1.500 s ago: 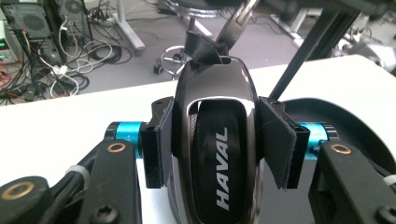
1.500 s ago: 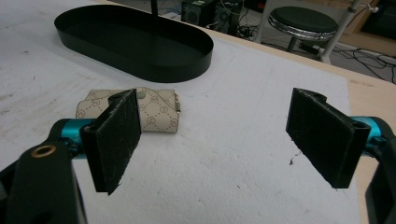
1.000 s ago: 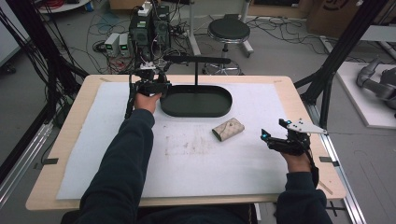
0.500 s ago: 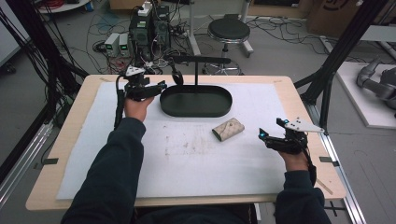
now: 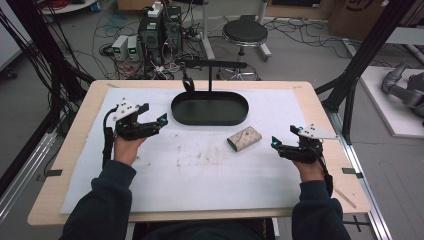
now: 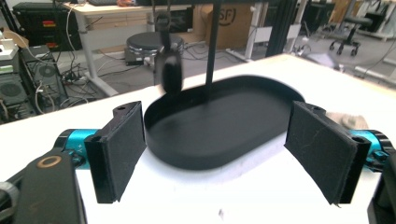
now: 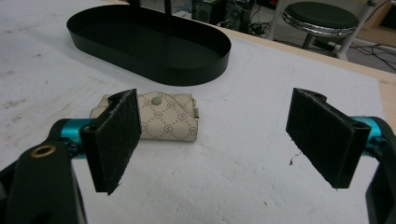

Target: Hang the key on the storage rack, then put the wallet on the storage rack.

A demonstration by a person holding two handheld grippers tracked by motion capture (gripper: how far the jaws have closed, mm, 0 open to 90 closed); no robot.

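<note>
Tray: a black oval tray (image 5: 210, 118) sits at the far middle of the bench (image 5: 325, 105), on the white mat (image 5: 200, 165); its floor is bare in both gripper views, with nothing lying inside.
Stand: a thin black post rises from the tray's far side and carries a crossbar (image 5: 212, 64); a small dark item (image 6: 168, 72) hangs from the bar above the tray's left end, blurred in the left gripper view, so what it is cannot be told.
Pouch: a small beige patterned pouch (image 5: 244, 138) with a round snap lies flat on the mat, outside the tray, just beside its near right edge and not touching it.
Left gripper: the left gripper (image 5: 150, 119) is held over the mat to the left of the tray, pointing at it; its jaws are spread wide and hold nothing, with the tray framed between them in its own view.
Right gripper: the right gripper (image 5: 282, 145) is held near the bench's right edge, pointing left towards the pouch and apart from it; its jaws are spread wide and hold nothing.
</note>
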